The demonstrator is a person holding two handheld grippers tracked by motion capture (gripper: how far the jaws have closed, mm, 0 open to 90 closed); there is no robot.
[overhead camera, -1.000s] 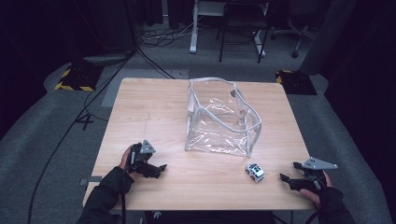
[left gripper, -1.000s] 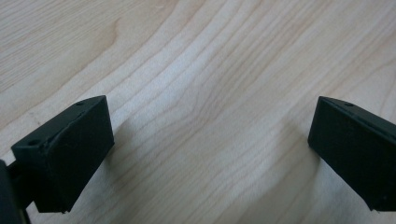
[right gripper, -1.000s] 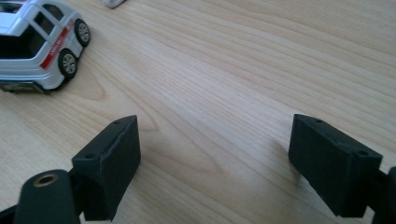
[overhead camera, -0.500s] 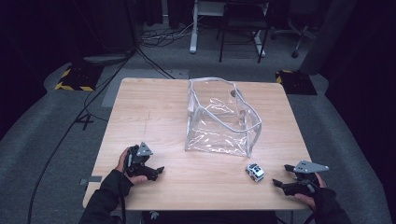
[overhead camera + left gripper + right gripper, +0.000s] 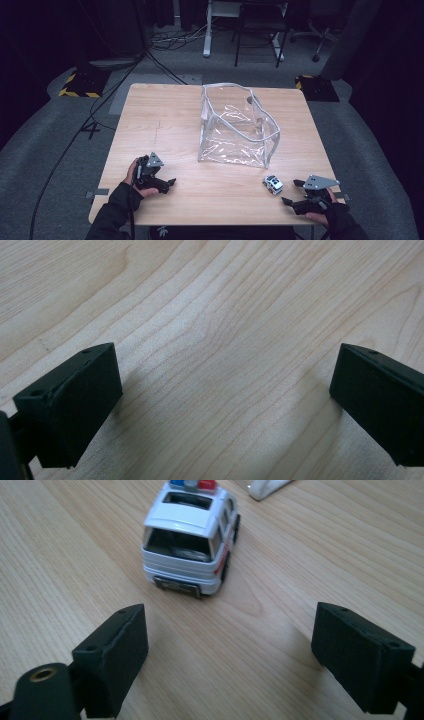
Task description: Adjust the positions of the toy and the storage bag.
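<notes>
I have the right claw [image 5: 292, 192] low over the near right corner of the tabletop [image 5: 165, 115], its jaws spread wide with nothing between them – they have just been opening, and only bare wood lies in the gap. The car [image 5: 273, 184], a small white police toy with blue and red lights on its roof, stands on its wheels just ahead of that claw, apart from it, and near the front right corner of the bag [image 5: 239, 125]. In the right gripper view the car [image 5: 190, 535] shows me its rear, a little left of the middle line between my jaws and beyond their tips, with a corner of the bag [image 5: 262, 487] just past it. The bag is clear plastic with a pale trim, standing open-topped around the middle of the tabletop, tilted a bit out of square with the edges. My left claw [image 5: 167, 184] rests near the front left edge, well apart from the car and bag – its jaws are also released, and the left gripper view gives me plain wood grain between them
</notes>
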